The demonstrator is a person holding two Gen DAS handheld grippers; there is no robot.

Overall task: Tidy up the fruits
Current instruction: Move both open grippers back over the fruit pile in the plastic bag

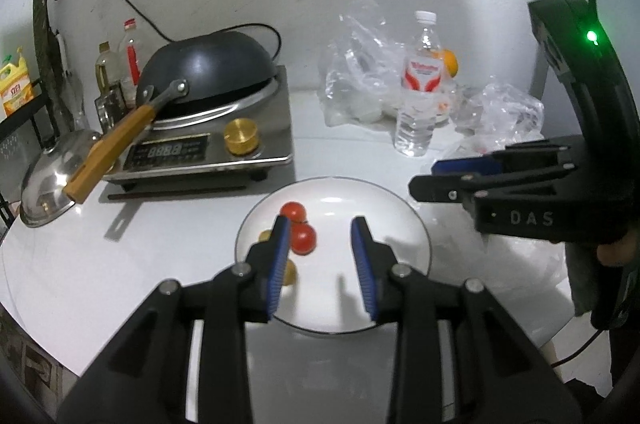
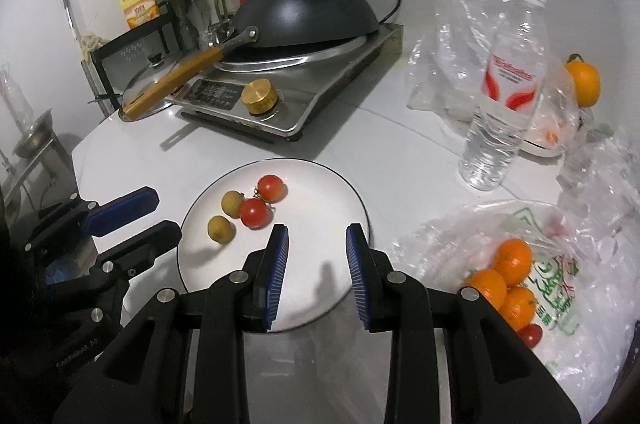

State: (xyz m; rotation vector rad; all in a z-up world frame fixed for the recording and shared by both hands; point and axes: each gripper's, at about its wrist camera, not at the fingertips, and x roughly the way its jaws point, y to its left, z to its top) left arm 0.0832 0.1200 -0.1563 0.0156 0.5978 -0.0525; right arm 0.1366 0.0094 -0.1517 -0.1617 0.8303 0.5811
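So, both grippers hanging over the plate with nothing in them.
Left gripper (image 1: 320,260) and right gripper (image 2: 318,264) each show narrow, empty fingers; two tomatoes (image 2: 264,200) and two yellowish fruits (image 2: 226,214) sit on the white plate (image 2: 320,192), oranges (image 2: 506,280) bagged near right on the table (image 2: 120,152).

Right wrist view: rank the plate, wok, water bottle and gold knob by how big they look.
1. Wok and plate: look about alike; the plate is nearer, so no ranking between them.
2. Water bottle.
3. Gold knob, clearly smallest.
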